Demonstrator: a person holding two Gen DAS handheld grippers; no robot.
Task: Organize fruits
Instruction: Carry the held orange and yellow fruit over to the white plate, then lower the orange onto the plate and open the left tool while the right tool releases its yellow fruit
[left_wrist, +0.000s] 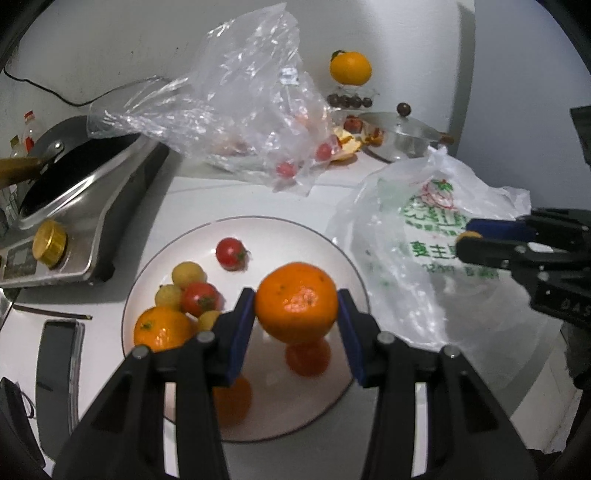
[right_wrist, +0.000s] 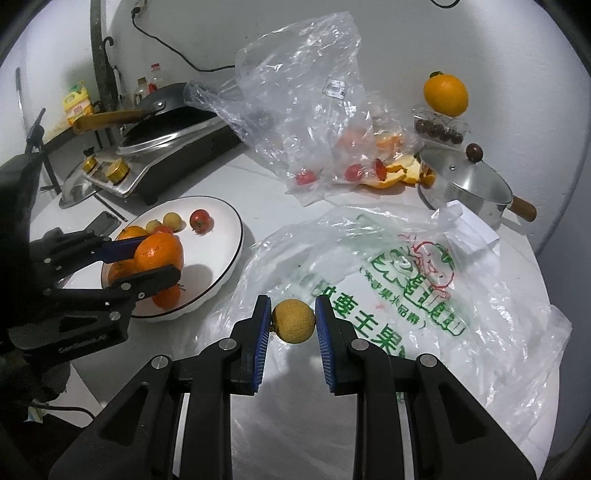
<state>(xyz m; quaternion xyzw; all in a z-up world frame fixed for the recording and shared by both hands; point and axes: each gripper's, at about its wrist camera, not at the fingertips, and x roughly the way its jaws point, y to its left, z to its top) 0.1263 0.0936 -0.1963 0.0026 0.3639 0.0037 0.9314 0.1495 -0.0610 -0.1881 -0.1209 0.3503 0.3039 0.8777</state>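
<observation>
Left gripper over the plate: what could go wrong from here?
The orange in the left gripper hangs above the plate; dropped, it may roll into the tomato. The right gripper pinches the yellow fruit only at its sides, over the slick bag; a slip may send it rolling.

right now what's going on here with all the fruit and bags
A person is sorting fruit onto a white plate with two handheld grippers. The left gripper holds an orange just above the plate, which already has another orange, tomatoes and small yellow fruits. The right gripper grips a small yellow fruit over the printed plastic bag.
</observation>
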